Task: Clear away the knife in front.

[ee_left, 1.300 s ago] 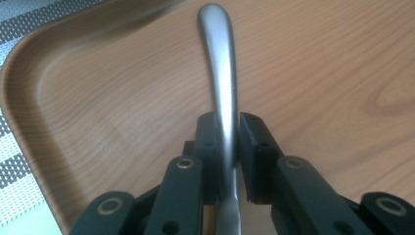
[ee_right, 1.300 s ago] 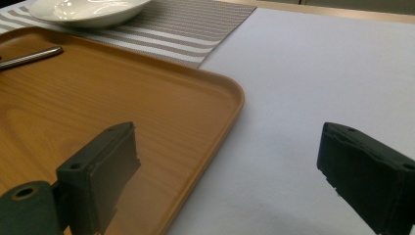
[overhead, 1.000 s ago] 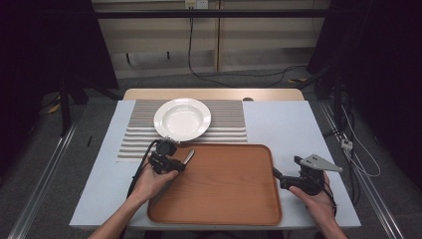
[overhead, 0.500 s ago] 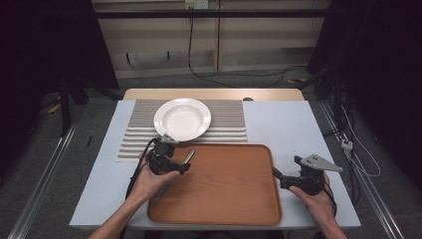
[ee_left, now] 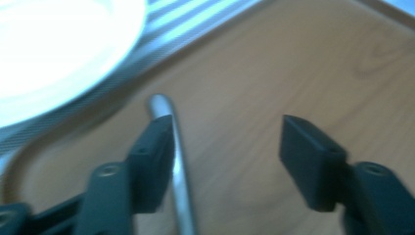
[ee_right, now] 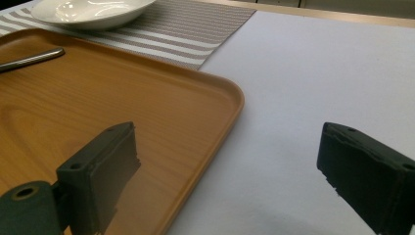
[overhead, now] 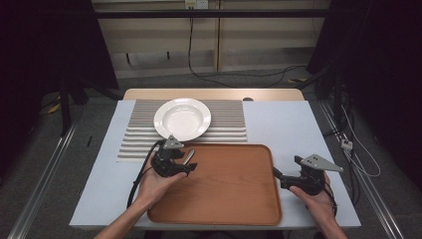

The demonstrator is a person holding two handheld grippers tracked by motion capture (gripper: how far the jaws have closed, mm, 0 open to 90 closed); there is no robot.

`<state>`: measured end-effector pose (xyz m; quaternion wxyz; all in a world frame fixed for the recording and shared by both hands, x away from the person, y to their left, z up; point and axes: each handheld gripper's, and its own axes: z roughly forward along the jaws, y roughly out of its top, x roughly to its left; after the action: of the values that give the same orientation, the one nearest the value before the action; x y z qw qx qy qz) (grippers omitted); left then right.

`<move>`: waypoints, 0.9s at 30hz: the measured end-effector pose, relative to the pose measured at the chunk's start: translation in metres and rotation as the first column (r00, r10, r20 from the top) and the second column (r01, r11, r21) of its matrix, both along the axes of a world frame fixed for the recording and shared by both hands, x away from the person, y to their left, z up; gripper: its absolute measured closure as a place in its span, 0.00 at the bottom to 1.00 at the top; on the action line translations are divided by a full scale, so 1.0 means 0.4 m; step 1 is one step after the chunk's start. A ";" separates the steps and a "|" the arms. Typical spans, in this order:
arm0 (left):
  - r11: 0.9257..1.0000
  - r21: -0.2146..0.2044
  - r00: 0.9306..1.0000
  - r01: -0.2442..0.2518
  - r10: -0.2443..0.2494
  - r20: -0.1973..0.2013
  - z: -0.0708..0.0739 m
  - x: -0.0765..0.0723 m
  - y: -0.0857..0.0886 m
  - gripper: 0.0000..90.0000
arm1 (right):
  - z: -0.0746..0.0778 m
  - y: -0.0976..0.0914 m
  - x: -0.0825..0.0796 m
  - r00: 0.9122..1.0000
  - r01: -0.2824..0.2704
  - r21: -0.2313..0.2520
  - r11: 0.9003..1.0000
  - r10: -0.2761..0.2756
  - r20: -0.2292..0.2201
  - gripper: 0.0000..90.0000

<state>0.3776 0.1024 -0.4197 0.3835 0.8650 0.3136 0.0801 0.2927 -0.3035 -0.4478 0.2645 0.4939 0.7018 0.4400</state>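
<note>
Rectangular brown wooden tray [overhead: 234, 184] on the table; round white ceramic plate [overhead: 182, 118] just behind it; right gripper [overhead: 276, 175] wide open over tray's right rim, empty; left gripper [ee_left: 227, 142] jaws half open, just been closing; slim metal utensil handle [ee_left: 178, 161] on tray, against one jaw, unclamped.

One wooden tray [overhead: 234, 199] lies at the lower middle of the high view. One white plate [overhead: 182, 118] sits above it, on one striped mat [overhead: 229, 122]. One metal utensil handle [overhead: 189, 156] shows at the tray's upper left. Two grippers: left gripper [overhead: 190, 168], right gripper [overhead: 276, 173].
</note>
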 end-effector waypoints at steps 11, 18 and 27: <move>0.994 0.078 0.996 0.078 -0.074 -0.044 -0.041 0.010 -0.035 0.96 | 0.000 -0.002 -0.002 1.000 0.000 0.002 1.000 0.000 0.001 0.08; 0.990 0.117 0.995 0.075 -0.068 -0.070 -0.061 0.026 -0.033 1.00 | 0.001 -0.004 -0.005 1.000 -0.001 0.002 1.000 0.001 0.005 0.08; 0.996 0.063 0.995 0.066 -0.061 -0.079 -0.072 0.049 -0.001 1.00 | 0.000 -0.003 -0.005 1.000 -0.002 0.001 1.000 0.002 0.002 0.08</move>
<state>0.3972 0.1018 -0.4484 0.3451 0.8891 0.2974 0.0449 0.2906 -0.3046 -0.4476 0.2646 0.4928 0.7017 0.4413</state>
